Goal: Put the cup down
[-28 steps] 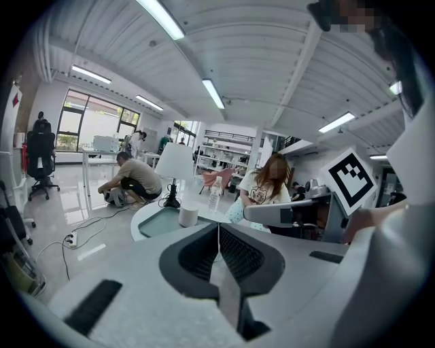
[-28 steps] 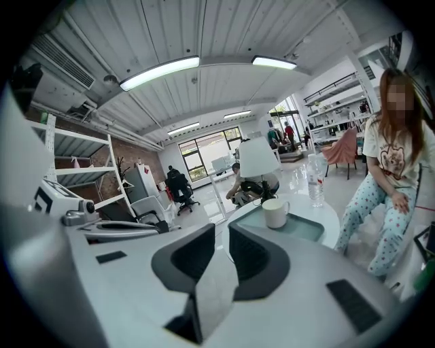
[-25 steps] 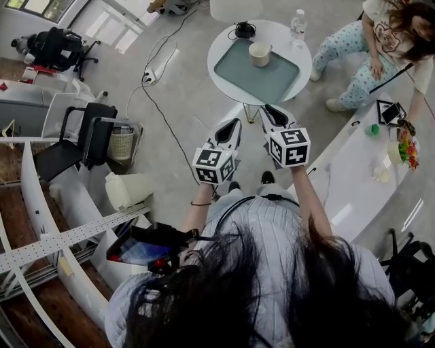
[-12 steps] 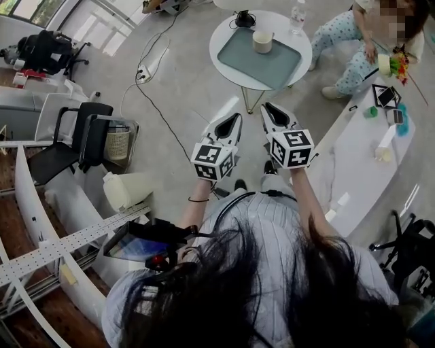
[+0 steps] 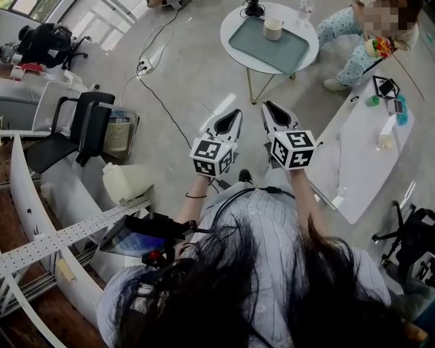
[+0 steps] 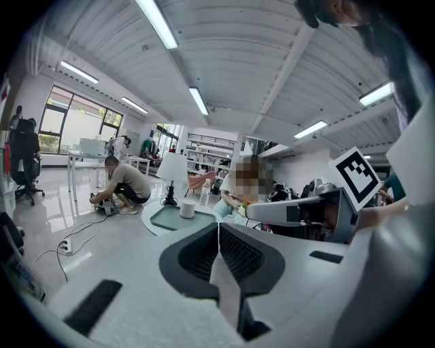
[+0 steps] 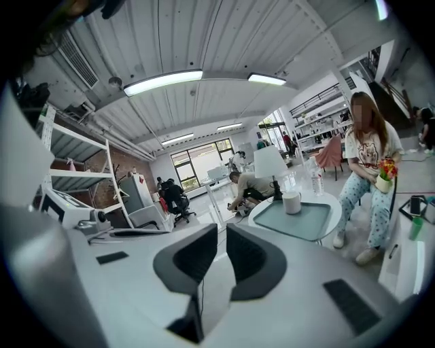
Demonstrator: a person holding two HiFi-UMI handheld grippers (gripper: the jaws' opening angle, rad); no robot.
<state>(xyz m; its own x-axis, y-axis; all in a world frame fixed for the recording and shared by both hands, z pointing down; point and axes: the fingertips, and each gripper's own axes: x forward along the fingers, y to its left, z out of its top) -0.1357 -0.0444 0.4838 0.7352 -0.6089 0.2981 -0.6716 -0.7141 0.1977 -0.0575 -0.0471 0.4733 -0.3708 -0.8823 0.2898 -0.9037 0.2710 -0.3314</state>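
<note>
The left tongs (image 5: 231, 121) and the right tongs (image 5: 274, 115) are held side by side in mid-air, close in front of the person and well apart from the round counter (image 5: 225, 28) at the far side of the room. In the left gripper view the left tongs are pressed together at the tips, with nothing between them. In the right gripper view the right tongs are likewise drawn together and nothing is pinched. The cup (image 5: 273, 28) is found upright on a grey-green tray (image 5: 262, 49), near the tray's far edge, and the tray lies flat on the round counter. A water bottle (image 5: 304, 8) stands at the far right rim of that counter, and a lamp (image 7: 270, 163) stands at its far edge. A seated person (image 5: 343, 37) in patterned trousers is placed just right of the round counter. A long white counter (image 5: 360, 163) is noted at the right, with several small items on it. A black office chair (image 5: 85, 129) is noted at the left. A crouching person (image 6: 122, 187) is seen on the floor beyond the round counter.
</note>
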